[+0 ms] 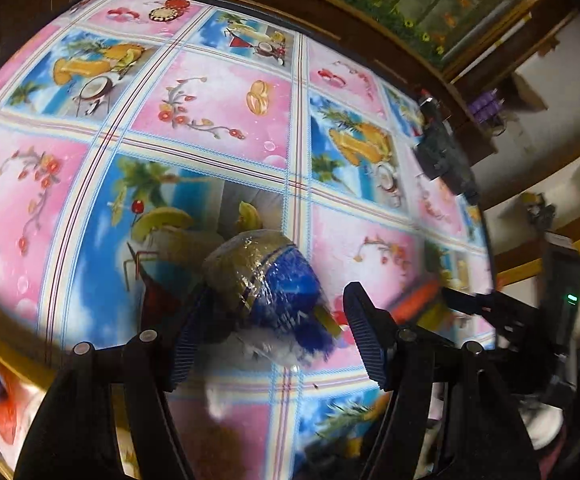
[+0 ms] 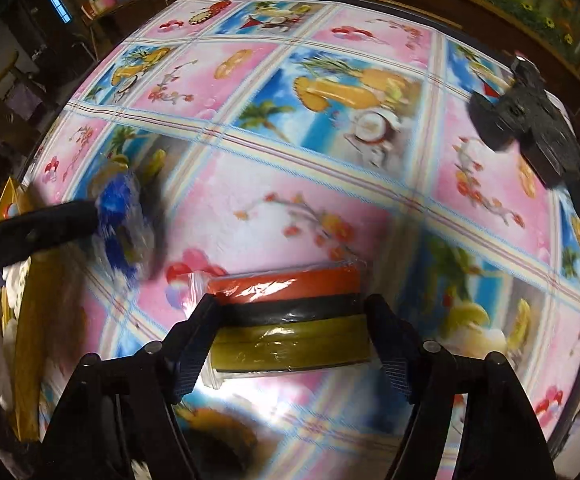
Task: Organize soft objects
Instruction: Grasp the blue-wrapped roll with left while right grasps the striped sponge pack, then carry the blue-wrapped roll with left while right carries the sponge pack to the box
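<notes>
Left tongs [image 1: 278, 344] are wide open, holding nothing; the wrapped blue-and-tan bundle [image 1: 266, 284] sits between the two pads, nearer the left pad, blurred, so we can't tell if it touches. Right tongs [image 2: 290, 344] are open about the width of the plastic-wrapped stack of red, black and olive pads [image 2: 290, 320]; both pads flank its ends, contact or squeeze not readable, so we can't tell whether it's gripped.

Our read of the step: close on each soft pack. We'd centre the bundle between the left pads before closing, and squeeze gently since the wrap looks slippery and the contents compress.

Room: the desk [image 2: 330, 200] ahead of both tongs is open cloth. A black device [image 2: 530, 120] lies far ahead-right of the right tongs near the desk edge. The yellow tray [image 2: 26, 320] sits left of the right tongs.
</notes>
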### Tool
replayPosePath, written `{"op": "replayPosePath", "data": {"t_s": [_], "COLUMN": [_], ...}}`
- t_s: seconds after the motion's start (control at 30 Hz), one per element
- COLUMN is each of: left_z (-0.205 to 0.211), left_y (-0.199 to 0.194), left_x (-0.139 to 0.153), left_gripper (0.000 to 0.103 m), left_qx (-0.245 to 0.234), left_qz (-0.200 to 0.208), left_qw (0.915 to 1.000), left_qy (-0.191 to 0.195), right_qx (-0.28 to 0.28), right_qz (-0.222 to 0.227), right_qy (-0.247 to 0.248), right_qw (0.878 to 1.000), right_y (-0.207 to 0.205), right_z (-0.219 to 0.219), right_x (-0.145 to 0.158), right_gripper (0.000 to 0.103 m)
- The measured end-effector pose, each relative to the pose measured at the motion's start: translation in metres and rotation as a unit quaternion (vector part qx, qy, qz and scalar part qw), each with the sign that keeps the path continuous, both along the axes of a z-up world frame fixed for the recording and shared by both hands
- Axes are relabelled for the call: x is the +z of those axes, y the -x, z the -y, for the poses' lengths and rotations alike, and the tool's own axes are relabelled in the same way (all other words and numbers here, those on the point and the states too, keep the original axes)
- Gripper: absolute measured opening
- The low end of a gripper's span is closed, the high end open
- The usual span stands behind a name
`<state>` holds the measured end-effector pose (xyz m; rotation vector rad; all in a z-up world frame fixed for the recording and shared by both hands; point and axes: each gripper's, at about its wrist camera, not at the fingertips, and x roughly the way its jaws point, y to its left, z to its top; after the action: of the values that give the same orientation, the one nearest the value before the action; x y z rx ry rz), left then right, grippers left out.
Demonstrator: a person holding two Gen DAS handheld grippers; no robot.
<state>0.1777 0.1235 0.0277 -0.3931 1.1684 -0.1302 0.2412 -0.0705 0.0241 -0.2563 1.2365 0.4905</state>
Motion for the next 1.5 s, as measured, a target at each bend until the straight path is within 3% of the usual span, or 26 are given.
{"op": "replayPosePath", "data": {"t_s": [0.07,0.17,0.23,0.3,0.33,0.43,0.53,0.6,0.77,0.87,0.93,1.0,1.03,1.1,1.17,1.33,1.5], "left_z": [0.01,0.029,0.045,0.057,0.06,0.057,0.051,0.041,0.014,-0.006,-0.021,-0.036,-0.045,-0.065,-0.087,-0.149,-0.194], "left_y": [-0.005,-0.009,-0.008,-0.002,0.0,0.005,0.011,0.016,0.046,0.075,0.097,0.12,0.131,0.154,0.173,0.23,0.28], "left_x": [-0.01,-0.012,-0.014,-0.013,-0.011,-0.009,-0.002,0.007,0.04,0.057,0.064,0.07,0.072,0.075,0.077,0.084,0.076], "left_gripper": [0.07,0.081,0.08,0.055,0.049,0.049,0.049,0.049,0.049,0.049,0.049,0.049,0.049,0.049,0.049,0.049,0.049], "left_qx": [-0.013,-0.041,-0.076,-0.111,-0.121,-0.125,-0.116,-0.106,-0.094,-0.091,-0.087,-0.08,-0.077,-0.062,-0.039,0.032,0.097], "left_qz": [-0.016,-0.006,-0.001,0.012,0.016,0.01,0.02,0.031,0.058,0.073,0.08,0.085,0.088,0.095,0.099,0.123,0.132], "left_qw": [0.9995,0.9965,0.9913,0.9849,0.9834,0.9865,0.9886,0.9915,0.9937,0.9931,0.9927,0.9923,0.9921,0.992,0.9919,0.9885,0.9848], "left_qy": [-0.023,-0.072,-0.107,-0.132,-0.135,-0.106,-0.094,-0.07,-0.02,0.007,0.026,0.039,0.044,0.056,0.069,0.081,0.059], "right_qx": [-0.012,-0.029,-0.063,-0.101,-0.125,-0.156,-0.169,-0.187,-0.233,-0.241,-0.211,-0.177,-0.169,-0.164,-0.167,-0.189,-0.183], "right_qz": [-0.011,-0.019,-0.014,-0.009,0.0,0.009,-0.023,-0.051,-0.07,-0.056,-0.043,-0.028,-0.019,-0.024,-0.023,0.033,0.094], "right_qy": [-0.008,-0.022,-0.051,-0.091,-0.111,-0.129,-0.154,-0.165,-0.175,-0.132,-0.058,0.006,0.019,-0.002,-0.029,-0.061,-0.087], "right_qw": [1.0,0.999,0.997,0.991,0.986,0.979,0.973,0.967,0.954,0.96,0.975,0.984,0.985,0.986,0.985,0.979,0.975], "right_y": [0.005,0.015,0.023,0.033,0.04,0.064,0.075,0.066,0.026,0.01,0.006,0.014,0.02,0.031,0.044,0.082,0.148], "right_z": [0.023,0.053,0.078,0.104,0.117,0.135,0.138,0.136,0.116,0.099,0.075,0.055,0.051,0.052,0.058,0.076,0.086], "right_x": [-0.004,-0.006,-0.002,0.009,0.013,0.021,0.015,0.007,-0.003,-0.006,-0.01,-0.013,-0.012,-0.008,0.0,0.046,0.104], "right_gripper": [0.072,0.073,0.075,0.079,0.084,0.087,0.087,0.087,0.091,0.096,0.099,0.092,0.082,0.068,0.061,0.06,0.06]}}
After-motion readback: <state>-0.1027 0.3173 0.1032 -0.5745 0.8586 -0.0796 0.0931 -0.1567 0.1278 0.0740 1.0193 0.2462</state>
